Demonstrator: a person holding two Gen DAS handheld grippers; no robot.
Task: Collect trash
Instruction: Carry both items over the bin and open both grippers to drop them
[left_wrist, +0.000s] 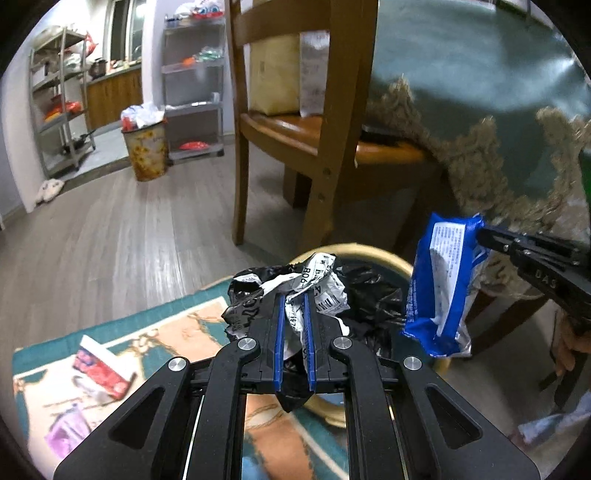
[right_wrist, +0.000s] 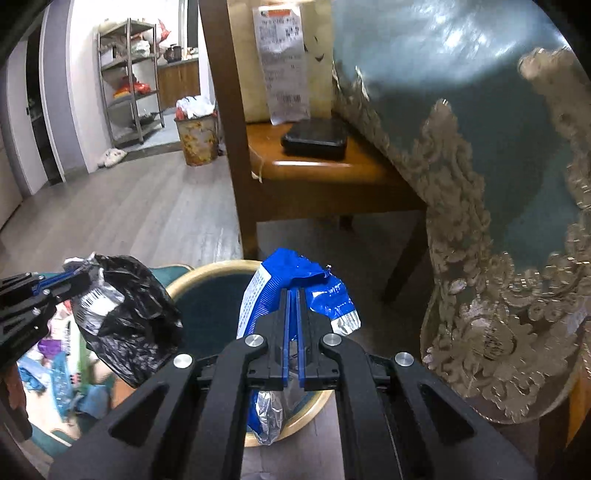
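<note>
grey plank floor (left_wrist: 122, 236); left hand-held gripper (left_wrist: 295, 314) clamps black bag (left_wrist: 369, 295), right hand-held gripper (right_wrist: 294, 306) blue wrapper (right_wrist: 328, 295)

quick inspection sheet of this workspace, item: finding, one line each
surface: grey wood floor with a teal patterned rug at lower left
job's things: crumpled black bag with a white label and a blue snack wrapper, both held over a round bin with a tan rim
clutter: red and white packet and a purple wrapper lying on the rug
grippers: left gripper shut on the black bag; right gripper shut on the blue wrapper
cables: nothing seen
surroundings: wooden chair with a black flat object on its seat, lace-edged green tablecloth, full flowered bin, metal shelves
</note>
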